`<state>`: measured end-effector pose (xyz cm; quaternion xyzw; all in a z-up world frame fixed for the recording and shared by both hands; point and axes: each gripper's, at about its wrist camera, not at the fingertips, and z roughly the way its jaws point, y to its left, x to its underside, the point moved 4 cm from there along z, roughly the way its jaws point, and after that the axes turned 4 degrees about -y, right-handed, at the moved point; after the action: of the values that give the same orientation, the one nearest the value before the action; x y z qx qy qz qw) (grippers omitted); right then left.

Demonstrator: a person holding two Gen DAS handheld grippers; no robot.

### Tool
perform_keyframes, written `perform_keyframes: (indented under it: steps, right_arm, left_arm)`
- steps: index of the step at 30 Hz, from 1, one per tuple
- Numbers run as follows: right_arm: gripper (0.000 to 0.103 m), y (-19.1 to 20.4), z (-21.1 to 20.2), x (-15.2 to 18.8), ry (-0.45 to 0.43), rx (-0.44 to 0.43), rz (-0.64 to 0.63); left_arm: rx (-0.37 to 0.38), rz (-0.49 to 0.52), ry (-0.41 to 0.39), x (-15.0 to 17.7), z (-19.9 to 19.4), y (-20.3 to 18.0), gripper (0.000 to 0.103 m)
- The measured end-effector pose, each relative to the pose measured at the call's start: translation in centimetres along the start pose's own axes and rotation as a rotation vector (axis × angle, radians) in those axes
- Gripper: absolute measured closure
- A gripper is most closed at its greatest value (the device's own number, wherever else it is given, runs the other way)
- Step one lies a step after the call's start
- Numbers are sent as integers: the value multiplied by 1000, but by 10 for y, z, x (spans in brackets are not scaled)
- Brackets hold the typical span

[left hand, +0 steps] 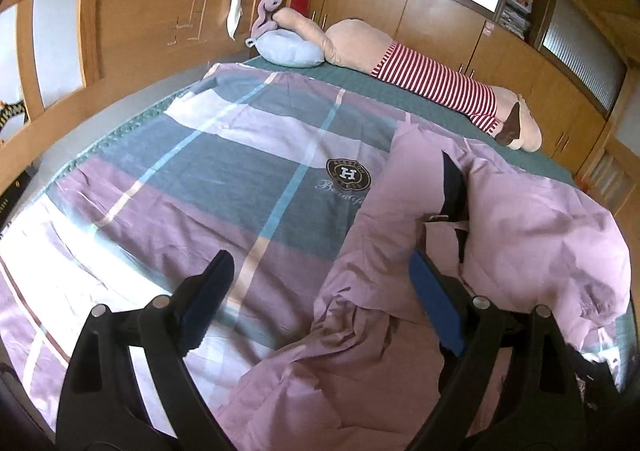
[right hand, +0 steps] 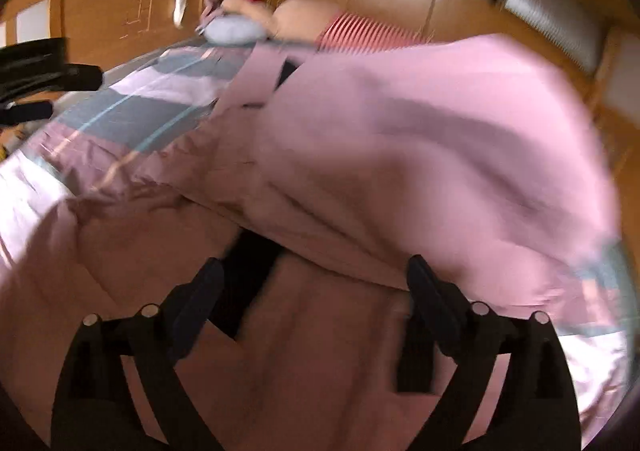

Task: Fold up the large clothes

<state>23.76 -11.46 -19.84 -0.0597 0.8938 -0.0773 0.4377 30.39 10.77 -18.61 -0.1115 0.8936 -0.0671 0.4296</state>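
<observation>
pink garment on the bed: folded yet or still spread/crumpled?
Not neatly folded. The pink garment lies crumpled in loose heaps on the plaid bedspread, creased, with dark lining showing. Right wrist view is blurred.

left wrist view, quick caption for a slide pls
Open left gripper poised over a crumpled pink garment on a plaid bedspread.

Place: we are in a home bedroom.
Bed: a plaid duvet (left hand: 224,155) covers it.
Pillows: a blue cushion (left hand: 288,47) and a long plush toy (left hand: 420,71).
Walls: we see wooden wardrobes (left hand: 440,23).
</observation>
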Motion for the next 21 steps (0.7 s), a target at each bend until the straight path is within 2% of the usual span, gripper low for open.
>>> perform_keyframes:
  steps: [2, 3, 6, 8, 10, 11, 12, 13, 15, 19, 21]
  right_arm:
    - [8, -22, -20, -1, -53, 54, 39]
    - [3, -37, -24, -9, -76, 97, 60]
    - [1, -68, -13, -27, -98, 201, 103]
    - [1, -89, 9, -41, -68, 253, 129]
    - [2, -97, 37, -41, 13, 210, 130]
    - [9, -96, 44, -41, 26, 149, 139]
    - [53, -96, 44, -41, 35, 111, 149]
    - [91, -96, 42, -42, 66, 60, 182]
    - [96, -93, 24, -48, 14, -1, 223]
    - [98, -75, -42, -64, -195, 87, 76]
    - [98, -50, -54, -55, -219, 85, -47]
  left_arm:
    - [9, -3, 23, 3, 6, -1, 13]
    - [16, -6, 35, 5, 9, -2, 13]
    - [51, -6, 72, 10, 14, -9, 13]
    - [68, 17, 92, 14, 16, -16, 12]
    - [81, 41, 110, 16, 19, -25, 11]
    - [87, 51, 114, 17, 19, -29, 11]
    - [94, 61, 117, 18, 19, -32, 11]
    - [99, 69, 121, 19, 20, -35, 11]
    - [103, 81, 133, 22, 21, -38, 11]
    - [100, 72, 144, 23, 23, -36, 11]
    - [90, 68, 148, 23, 25, -34, 11]
